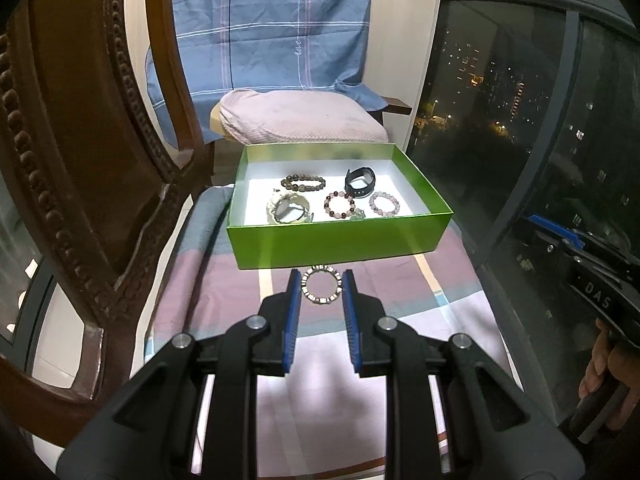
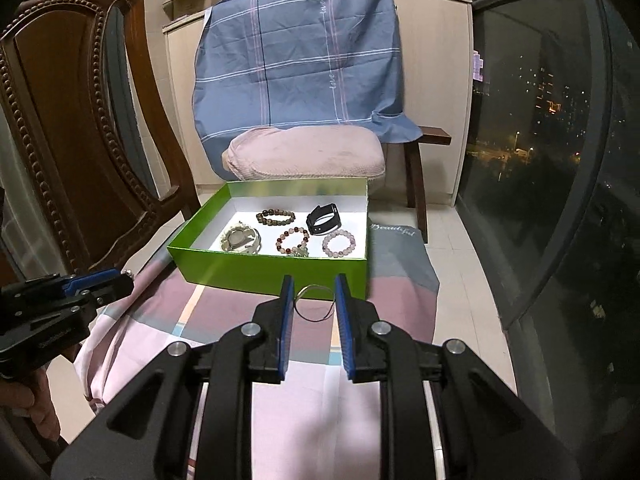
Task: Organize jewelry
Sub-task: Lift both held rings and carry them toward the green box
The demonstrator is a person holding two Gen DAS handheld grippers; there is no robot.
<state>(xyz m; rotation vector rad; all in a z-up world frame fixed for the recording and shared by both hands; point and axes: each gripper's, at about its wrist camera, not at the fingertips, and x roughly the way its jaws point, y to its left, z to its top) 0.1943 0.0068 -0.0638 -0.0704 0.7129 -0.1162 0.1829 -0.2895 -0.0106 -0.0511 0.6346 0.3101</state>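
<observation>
The left gripper (image 1: pixel 322 280) pinches a beaded metal bracelet (image 1: pixel 322 290) between its 2 blue pads, the ring standing upright and touching both pads, just in front of the near wall of the green box (image 1: pixel 340 242); the right gripper (image 2: pixel 311 285) likewise clamps a thin wire bangle (image 2: pixel 315 304) between its pads, the hoop touching each side, close to the near wall of the same box; the box sits on a striped pink and grey cloth (image 2: pixel 248 308) and its white floor carries 5 pieces; a dark brown bead bracelet (image 1: pixel 303 183) lies at the far left, a black band watch (image 1: pixel 360 182) at the far right, a pale watch (image 1: pixel 289 210) at the near left, a mixed red and pink bead bracelet (image 1: pixel 340 205) in the near middle, and a pale pink bead bracelet (image 1: pixel 384 202) at the near right; these pieces lie apart from one another; a carved wooden chair (image 2: pixel 80 128) stands at the left; beyond the box a pink cushion (image 2: pixel 304 154) rests under a blue plaid sheet (image 2: pixel 296 64); a dark window (image 2: pixel 552 120) fills the right side.
</observation>
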